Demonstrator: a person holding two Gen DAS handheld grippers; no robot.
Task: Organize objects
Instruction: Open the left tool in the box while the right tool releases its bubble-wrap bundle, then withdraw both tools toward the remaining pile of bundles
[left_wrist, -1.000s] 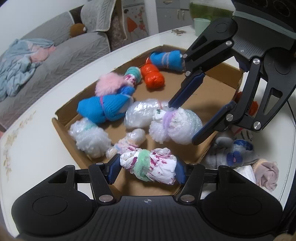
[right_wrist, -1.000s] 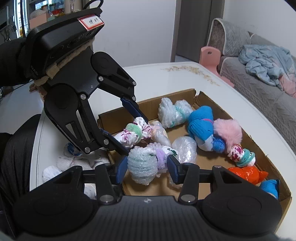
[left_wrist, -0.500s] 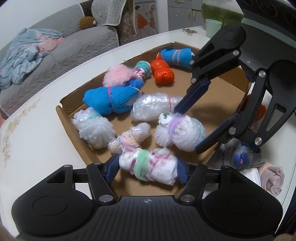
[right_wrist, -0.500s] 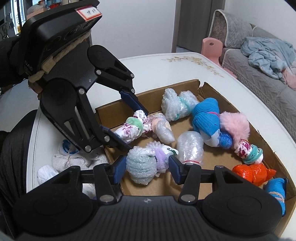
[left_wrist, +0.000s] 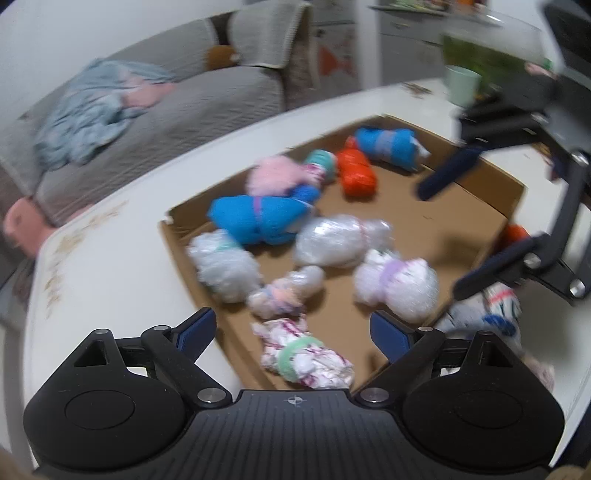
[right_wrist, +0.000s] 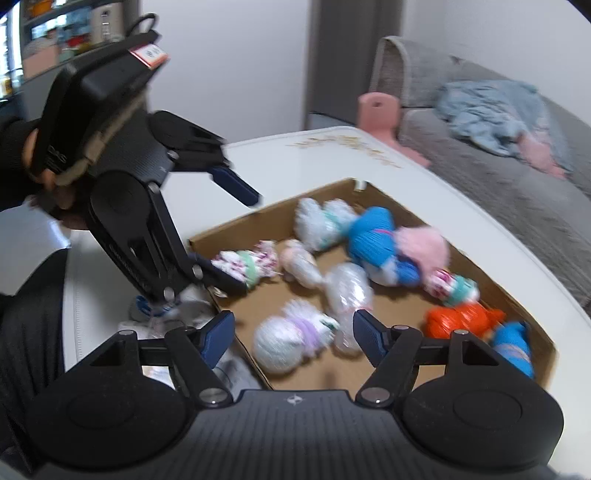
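Observation:
A shallow cardboard box (left_wrist: 476, 225) on the white table holds several rolled, banded bundles. My left gripper (left_wrist: 293, 332) hangs over the box's near edge with its jaws opening. The white-and-pink bundle with a green band (left_wrist: 306, 356) lies loose on the box floor between them, and neither pad touches it. My right gripper (right_wrist: 293, 336) is also opening above the white bundle with a purple band (right_wrist: 291, 338), which rests free in the box (right_wrist: 391, 369). Each gripper shows in the other's view: the right gripper (left_wrist: 461, 227) and the left gripper (right_wrist: 236, 236).
A blue bundle (left_wrist: 258, 218), a pink fluffy one (left_wrist: 273, 177) and an orange one (left_wrist: 356, 171) fill the box's far side. Loose socks (left_wrist: 491, 310) lie outside its right edge. A green cup (left_wrist: 461, 85) stands at the table's back, and a grey sofa (left_wrist: 147, 110) is beyond.
Both grippers have opened and let go of their bundles, which now lie in the box. Both have drawn back a little from them.

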